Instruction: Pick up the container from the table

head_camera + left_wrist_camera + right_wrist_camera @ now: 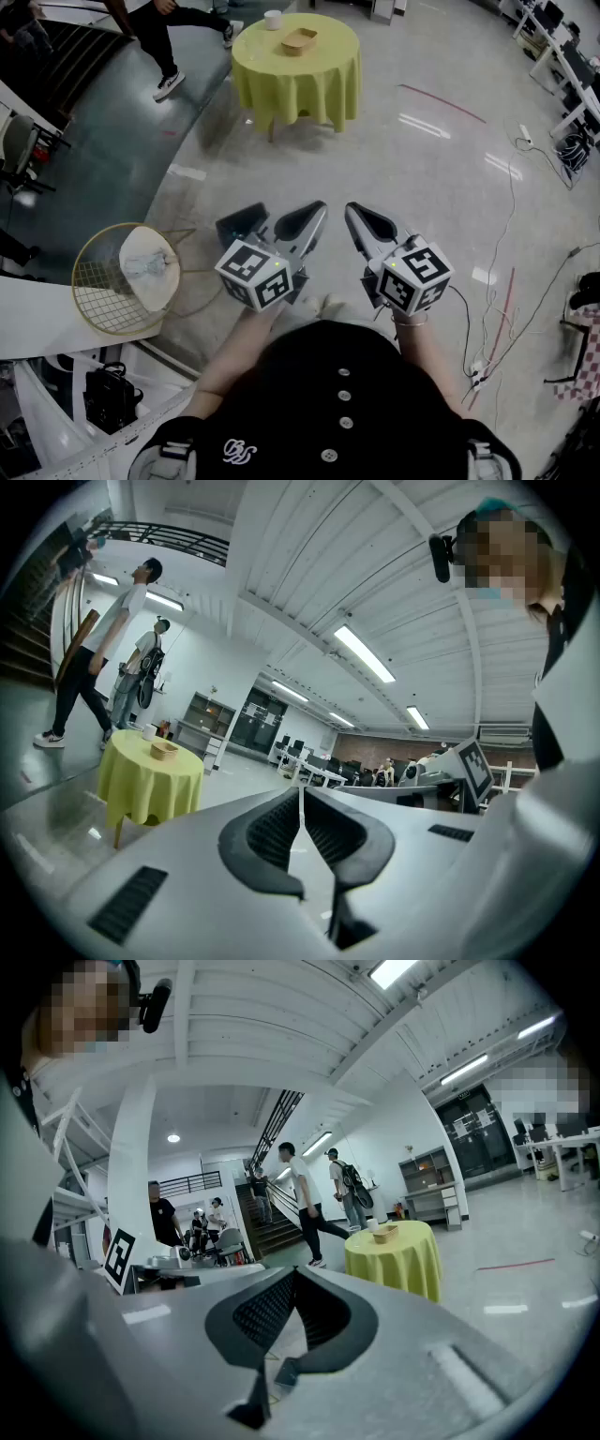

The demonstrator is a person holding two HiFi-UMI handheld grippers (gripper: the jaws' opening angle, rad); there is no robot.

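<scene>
Container (299, 40), shallow and tan, lies on the round, yellow-clothed bench (309, 84), far ahead of us across the grey floor (422, 169), with a white cup (273, 19) near it on the same bench; we hold both grippers close to our body, well apart from it; the left gripper (317, 208) has its jaws clenched together on nothing; the right gripper (352, 210) likewise has its jaws pressed tight and empty; a wire basket (120, 278) stands on the floor at our left.

Round yellow-draped table (314, 84): tan container (299, 40), white cup (273, 20).
</scene>
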